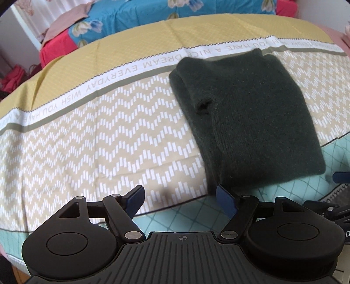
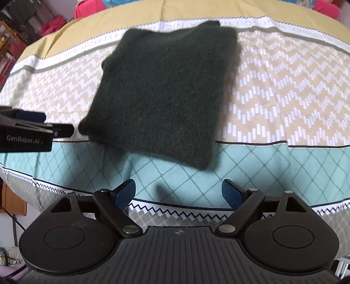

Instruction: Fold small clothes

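A dark green knit garment [image 1: 247, 115] lies folded into a thick rectangle on the patterned bedsheet [image 1: 109, 135]; it also shows in the right wrist view [image 2: 161, 91]. My left gripper [image 1: 180, 200] is open and empty, just short of the garment's near left corner. My right gripper [image 2: 178, 193] is open and empty, hovering over the teal band of the sheet in front of the garment's near edge. The left gripper also shows from the side in the right wrist view [image 2: 32, 129], beside the garment's left corner.
The sheet has a yellow band [image 1: 153, 41], a lettered white stripe, a zigzag tan zone and a teal diamond band [image 2: 251, 170] near the bed's front edge. A blue floral quilt [image 1: 175, 15] lies beyond. Red items [image 2: 52, 24] and shelving stand at the far left.
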`<state>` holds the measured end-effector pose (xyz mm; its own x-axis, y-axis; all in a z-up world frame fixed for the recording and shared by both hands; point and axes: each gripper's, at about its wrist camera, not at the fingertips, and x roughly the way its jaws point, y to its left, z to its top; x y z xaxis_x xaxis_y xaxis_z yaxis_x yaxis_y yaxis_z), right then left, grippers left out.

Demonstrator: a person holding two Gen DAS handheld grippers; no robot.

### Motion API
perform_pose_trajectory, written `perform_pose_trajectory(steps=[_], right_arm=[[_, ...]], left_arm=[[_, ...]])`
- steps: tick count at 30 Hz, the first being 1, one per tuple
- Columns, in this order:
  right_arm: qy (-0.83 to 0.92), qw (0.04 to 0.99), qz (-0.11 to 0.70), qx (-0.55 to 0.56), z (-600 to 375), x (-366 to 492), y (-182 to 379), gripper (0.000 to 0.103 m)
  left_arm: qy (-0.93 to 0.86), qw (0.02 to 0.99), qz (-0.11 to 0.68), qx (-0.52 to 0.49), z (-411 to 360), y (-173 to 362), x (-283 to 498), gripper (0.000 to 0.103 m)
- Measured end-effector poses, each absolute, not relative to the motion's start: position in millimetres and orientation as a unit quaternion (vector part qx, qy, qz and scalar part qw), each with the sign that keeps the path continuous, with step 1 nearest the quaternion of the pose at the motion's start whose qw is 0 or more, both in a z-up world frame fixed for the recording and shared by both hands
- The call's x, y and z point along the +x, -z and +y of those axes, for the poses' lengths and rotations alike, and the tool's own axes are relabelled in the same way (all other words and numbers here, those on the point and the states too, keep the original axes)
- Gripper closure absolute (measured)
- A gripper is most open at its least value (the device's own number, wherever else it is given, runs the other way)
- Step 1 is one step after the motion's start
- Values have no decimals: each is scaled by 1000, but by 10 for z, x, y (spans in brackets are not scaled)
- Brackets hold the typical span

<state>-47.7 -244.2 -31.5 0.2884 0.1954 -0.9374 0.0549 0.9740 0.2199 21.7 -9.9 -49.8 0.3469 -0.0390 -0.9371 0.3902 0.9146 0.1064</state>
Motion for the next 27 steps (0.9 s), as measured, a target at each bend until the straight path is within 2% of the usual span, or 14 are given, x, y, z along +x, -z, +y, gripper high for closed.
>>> perform_pose_trajectory(steps=[9, 27], right_arm=[[-15, 823, 558, 107, -2566, -675, -53, 13], [-25, 848, 526, 62, -2359, -761, -254, 11]], left_arm=[[119, 812, 555, 136, -97, 287, 30, 0], [108, 810, 558, 143, -95, 125, -178, 0]])
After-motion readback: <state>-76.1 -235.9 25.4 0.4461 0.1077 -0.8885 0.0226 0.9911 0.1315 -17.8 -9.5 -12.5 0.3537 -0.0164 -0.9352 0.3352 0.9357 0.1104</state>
